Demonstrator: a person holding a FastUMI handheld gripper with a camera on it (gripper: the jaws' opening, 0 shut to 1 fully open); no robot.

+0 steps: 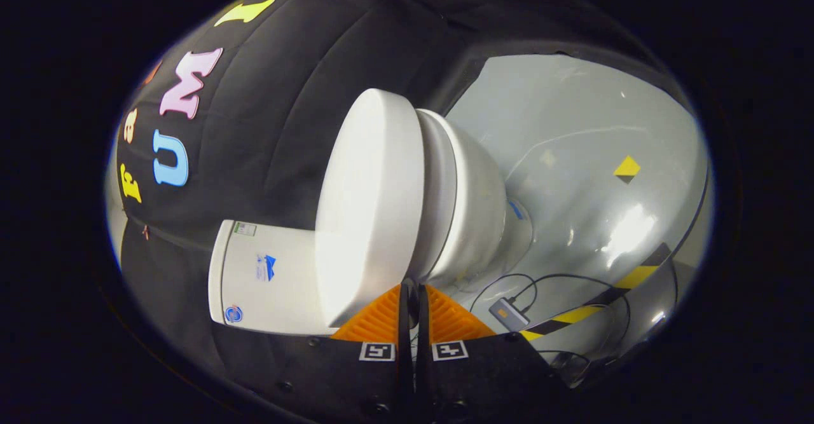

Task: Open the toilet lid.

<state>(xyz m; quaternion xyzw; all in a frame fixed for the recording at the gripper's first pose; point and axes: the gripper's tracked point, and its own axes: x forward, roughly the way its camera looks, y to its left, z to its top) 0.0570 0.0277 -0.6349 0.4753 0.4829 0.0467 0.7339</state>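
gripper [413, 294] | rolled sideways | fingers [381, 319] closed together, tips touching

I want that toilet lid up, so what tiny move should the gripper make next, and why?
Probably ease forward and slip the fingertips under the lid's edge: the gripper looks shut, right at the lid's rim, and the lid lies closed on the seat.

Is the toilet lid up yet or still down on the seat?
Down: the toilet lid lies flat against the seat. The gripper fingers are closed together at its edge.

The toilet lid [369, 201] lies down on the bowl [470, 208], just ahead of the claw [413, 284].
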